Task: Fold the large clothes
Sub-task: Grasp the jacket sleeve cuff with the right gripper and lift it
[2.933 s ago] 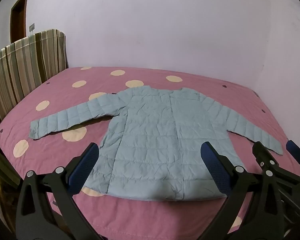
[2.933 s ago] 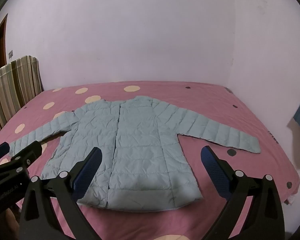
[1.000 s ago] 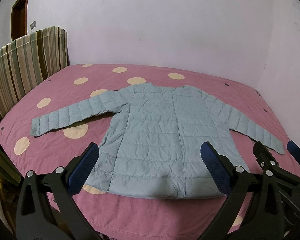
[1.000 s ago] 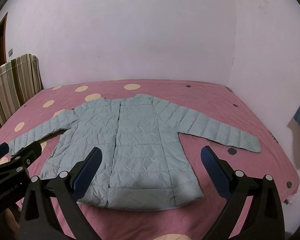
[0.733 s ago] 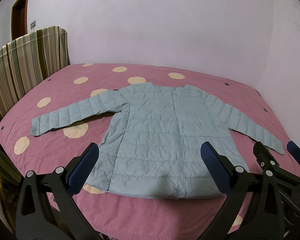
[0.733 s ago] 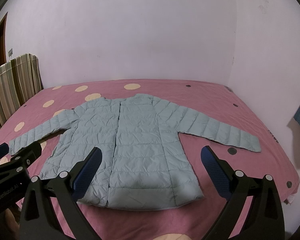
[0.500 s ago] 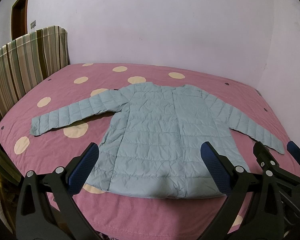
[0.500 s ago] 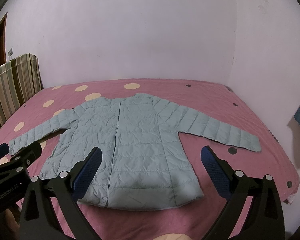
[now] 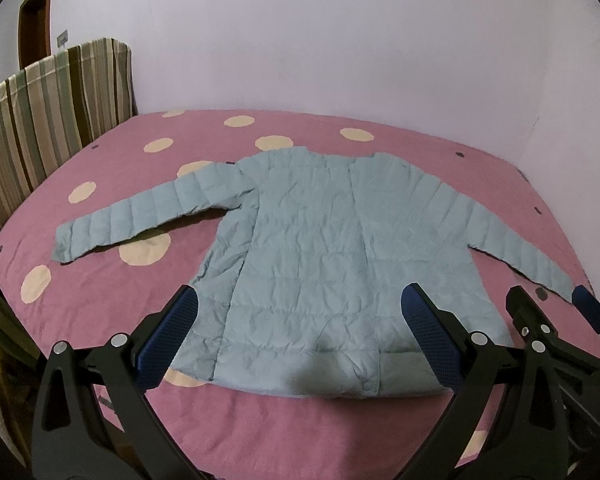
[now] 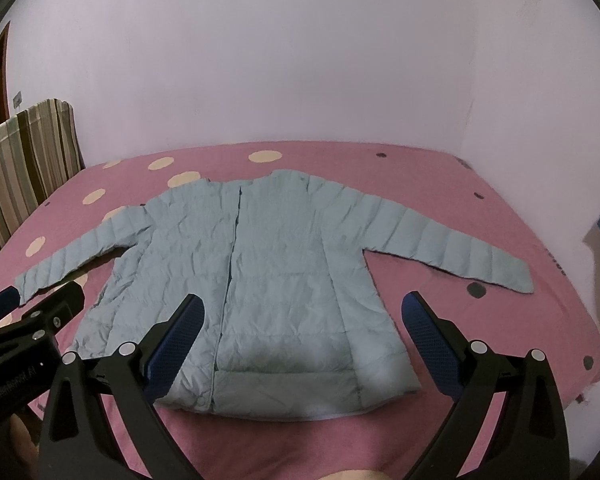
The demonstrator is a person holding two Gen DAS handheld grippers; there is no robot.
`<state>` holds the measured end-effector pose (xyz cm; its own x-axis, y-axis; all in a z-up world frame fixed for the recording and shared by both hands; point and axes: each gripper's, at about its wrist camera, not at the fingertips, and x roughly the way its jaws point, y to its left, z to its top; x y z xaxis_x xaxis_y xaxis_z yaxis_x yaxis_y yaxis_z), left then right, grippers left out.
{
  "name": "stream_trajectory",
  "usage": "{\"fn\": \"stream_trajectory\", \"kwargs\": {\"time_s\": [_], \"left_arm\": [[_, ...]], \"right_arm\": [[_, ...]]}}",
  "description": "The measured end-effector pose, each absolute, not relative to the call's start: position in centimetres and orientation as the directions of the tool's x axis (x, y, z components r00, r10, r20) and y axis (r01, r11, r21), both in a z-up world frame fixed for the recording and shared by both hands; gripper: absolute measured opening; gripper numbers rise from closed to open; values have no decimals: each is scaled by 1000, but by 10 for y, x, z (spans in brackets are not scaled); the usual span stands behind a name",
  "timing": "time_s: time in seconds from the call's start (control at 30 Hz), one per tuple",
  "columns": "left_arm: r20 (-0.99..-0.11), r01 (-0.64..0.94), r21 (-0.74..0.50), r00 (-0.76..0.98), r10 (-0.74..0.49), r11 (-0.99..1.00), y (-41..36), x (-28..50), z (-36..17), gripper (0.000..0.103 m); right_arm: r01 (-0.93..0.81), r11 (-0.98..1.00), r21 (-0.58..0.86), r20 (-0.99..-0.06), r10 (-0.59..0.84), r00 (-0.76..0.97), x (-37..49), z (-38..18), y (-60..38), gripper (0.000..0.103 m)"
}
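Observation:
A light blue quilted jacket lies flat on the pink polka-dot bed, front up, both sleeves spread out to the sides. It also shows in the right wrist view. My left gripper is open and empty, held above the jacket's hem near the bed's front edge. My right gripper is open and empty, also above the hem. The right gripper's fingers show at the right of the left wrist view, and the left gripper's body shows at the left of the right wrist view.
A striped headboard stands along the bed's left side. Pale walls close the far side and right side of the bed. A dark doorway is at far left. The bed's front edge is just below the hem.
Both grippers have shifted slightly, so the jacket sits a little differently in view. The jacket lies as before and both grippers stay open.

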<state>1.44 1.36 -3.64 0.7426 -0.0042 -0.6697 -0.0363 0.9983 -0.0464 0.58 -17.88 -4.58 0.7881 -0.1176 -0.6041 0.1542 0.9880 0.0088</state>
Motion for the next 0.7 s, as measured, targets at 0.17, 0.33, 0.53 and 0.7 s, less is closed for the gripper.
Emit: {"fn": "stream_trajectory", "kwargs": {"time_s": [0.17,0.33,0.53,0.7], "left_arm": [[-710,-76,-49,704,19,996,23,40,-51,101],[-739,-190,-46,667,94,981,56,76,-73,101],[-788,-386,-26,576,219,922,125,122,-114,101],[-820,-526,21,478,315,850,190,150,-156,101]], "right_arm": [[170,985,23,-626,-118,771,20,-56,-189,98],[239,970,45,-647,-154,747,42,-74,-217,98],[372,924,91,-681,-215,700,71,-97,-277,98],[491,860,136,-692,-273,668,86,-114,-336,98]]}}
